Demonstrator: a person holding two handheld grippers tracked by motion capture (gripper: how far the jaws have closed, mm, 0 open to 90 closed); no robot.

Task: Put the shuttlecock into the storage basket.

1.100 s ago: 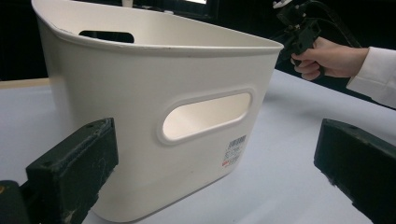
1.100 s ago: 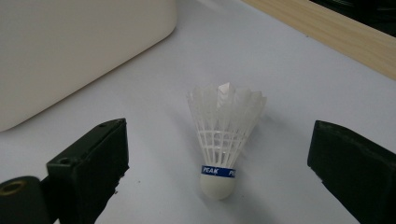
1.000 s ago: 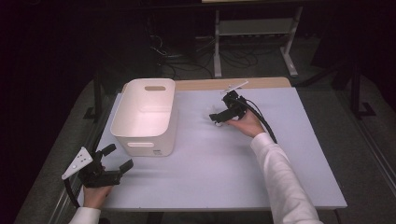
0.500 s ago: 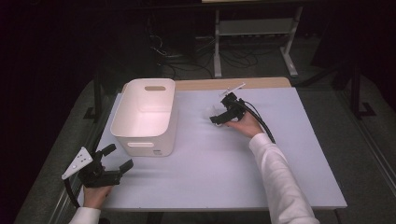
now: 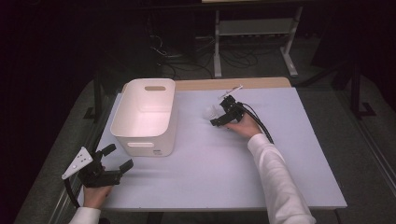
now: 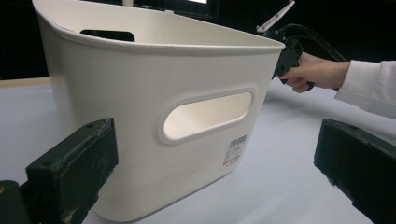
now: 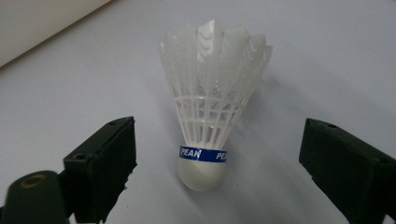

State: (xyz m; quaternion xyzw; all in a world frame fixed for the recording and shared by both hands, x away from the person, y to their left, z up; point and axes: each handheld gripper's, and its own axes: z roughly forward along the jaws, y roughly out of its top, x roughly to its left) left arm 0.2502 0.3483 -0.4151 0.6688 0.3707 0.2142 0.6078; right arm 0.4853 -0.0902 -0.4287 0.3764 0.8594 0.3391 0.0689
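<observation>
A white feather-style shuttlecock [image 7: 205,116] with a blue band lies on the pale table [image 5: 210,172], its cork toward me. It sits between the jaws of my right gripper [image 7: 224,163], and neither pad touches it. Those jaws have just been closing a little, and a wide gap remains on both sides. In the high view the right gripper [image 5: 218,114] is low over the shuttlecock [image 5: 210,112], right of the white bin [image 5: 147,142]. My left gripper [image 5: 119,157] rests open at the table's near left corner, facing the bin's handle wall [image 6: 140,93].
The bin is tall with cut-out handles and looks empty inside. A wooden strip [image 5: 224,84] runs along the table's far edge. A metal stand [image 5: 252,32] and floor cables lie beyond it. A cable trails from the right gripper along the sleeve.
The right gripper has sunk slightly toward the table around the shuttlecock. The left gripper and the bin have stayed where they were.
</observation>
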